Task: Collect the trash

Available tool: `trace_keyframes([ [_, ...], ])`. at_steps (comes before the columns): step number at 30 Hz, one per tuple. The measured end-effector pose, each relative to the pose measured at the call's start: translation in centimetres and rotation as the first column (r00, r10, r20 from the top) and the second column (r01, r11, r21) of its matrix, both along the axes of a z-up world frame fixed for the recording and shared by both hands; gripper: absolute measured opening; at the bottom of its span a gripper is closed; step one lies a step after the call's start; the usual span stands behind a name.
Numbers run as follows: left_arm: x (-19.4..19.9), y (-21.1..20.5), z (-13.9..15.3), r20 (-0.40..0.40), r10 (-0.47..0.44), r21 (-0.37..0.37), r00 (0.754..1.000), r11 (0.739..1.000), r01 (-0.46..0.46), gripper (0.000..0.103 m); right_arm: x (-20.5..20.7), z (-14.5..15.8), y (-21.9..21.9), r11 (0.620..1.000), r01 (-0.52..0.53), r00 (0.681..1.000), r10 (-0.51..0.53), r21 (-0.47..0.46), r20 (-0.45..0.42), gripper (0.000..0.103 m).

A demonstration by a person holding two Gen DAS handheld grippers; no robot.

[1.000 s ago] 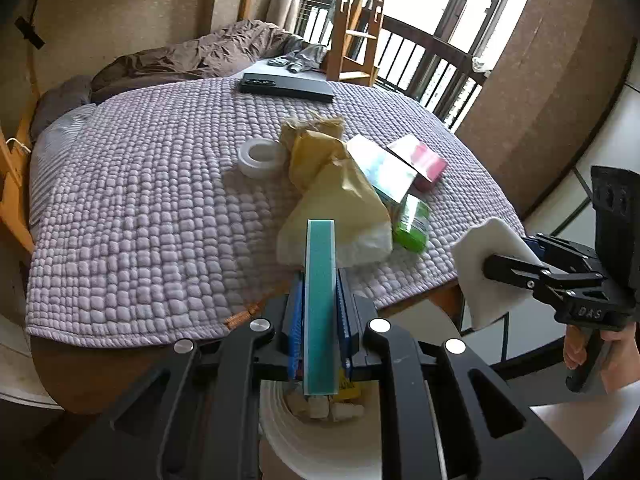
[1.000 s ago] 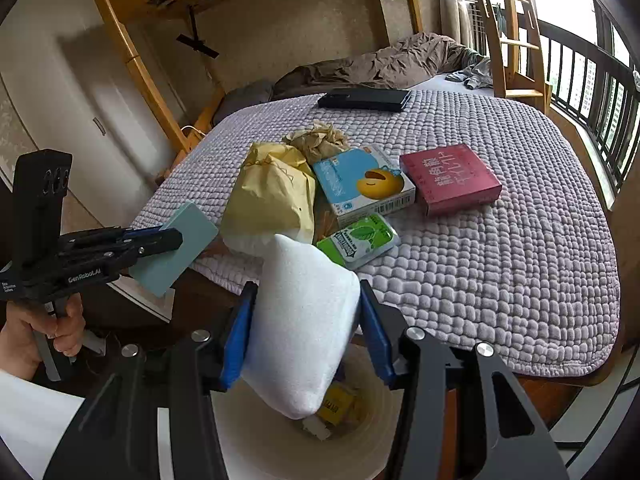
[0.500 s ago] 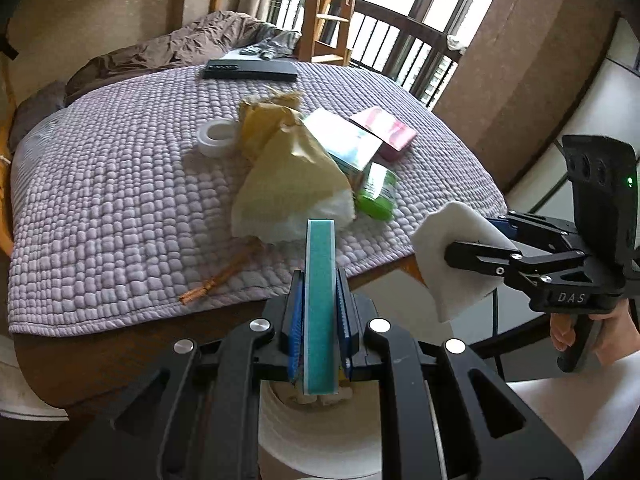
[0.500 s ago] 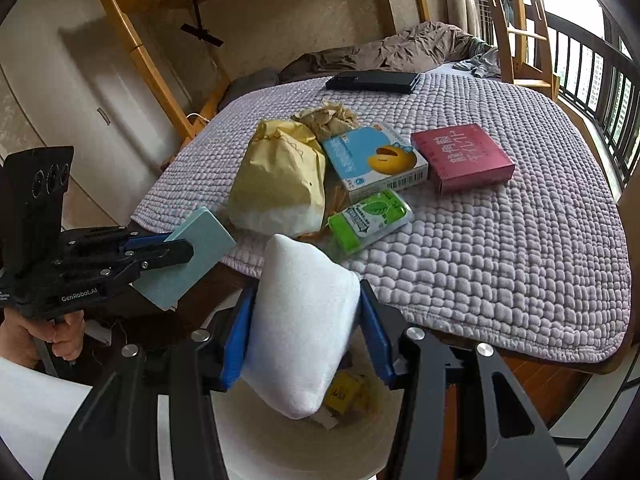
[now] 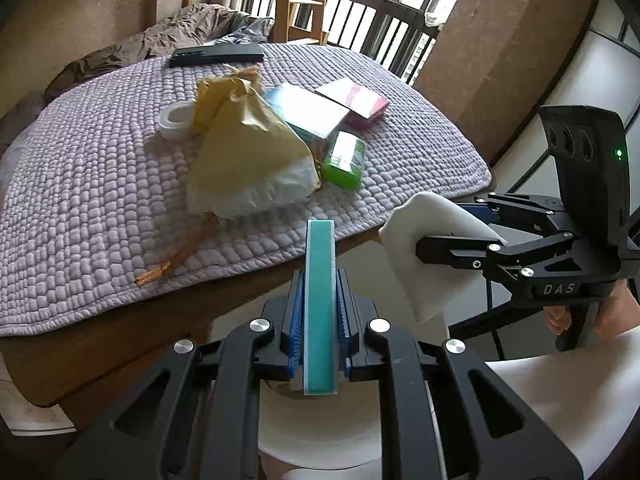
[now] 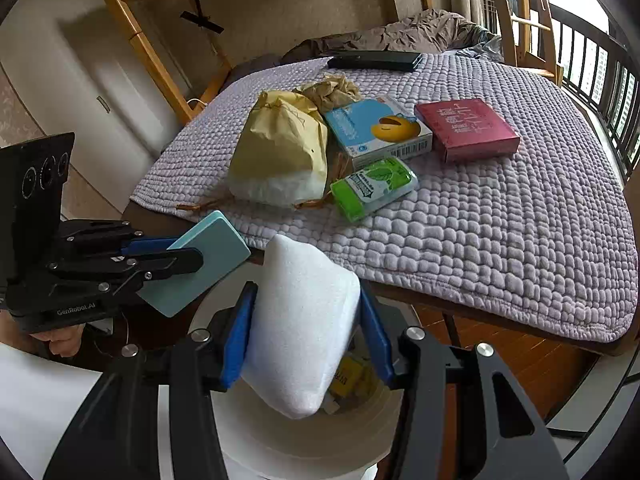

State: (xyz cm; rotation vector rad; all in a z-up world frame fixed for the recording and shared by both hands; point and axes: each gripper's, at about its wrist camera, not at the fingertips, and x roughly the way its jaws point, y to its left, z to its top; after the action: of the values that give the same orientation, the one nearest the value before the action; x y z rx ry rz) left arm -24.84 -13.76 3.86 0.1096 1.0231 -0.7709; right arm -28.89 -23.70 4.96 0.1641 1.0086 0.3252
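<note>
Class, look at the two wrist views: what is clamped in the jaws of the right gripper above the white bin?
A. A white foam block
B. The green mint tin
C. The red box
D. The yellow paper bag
A: the right gripper is shut on the white foam block, held over the white bin.

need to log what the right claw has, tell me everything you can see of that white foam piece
The white foam piece is a thick, soft-looking block with rounded corners and a fine matte, slightly grainy surface, plain white with no print. The right claw is shut on it, its blue pads pressing both broad sides near the middle, so both ends stick out. It hangs tilted, lower end pointing down over the open white bin, which already holds some yellow scraps. It is off the table, and nothing but the pads touches it as far as shows.
</note>
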Motion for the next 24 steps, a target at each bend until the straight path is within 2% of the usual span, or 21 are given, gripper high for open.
trace_keyframes([
  [24, -1.1, -0.8, -3.1, -0.023, -0.047, 0.112, 0.999, 0.992, 0.049, 0.018, -0.1, -2.2, 0.8, 1.0, -0.016, 0.999, 0.016, -0.005, -0.048, 0.049],
])
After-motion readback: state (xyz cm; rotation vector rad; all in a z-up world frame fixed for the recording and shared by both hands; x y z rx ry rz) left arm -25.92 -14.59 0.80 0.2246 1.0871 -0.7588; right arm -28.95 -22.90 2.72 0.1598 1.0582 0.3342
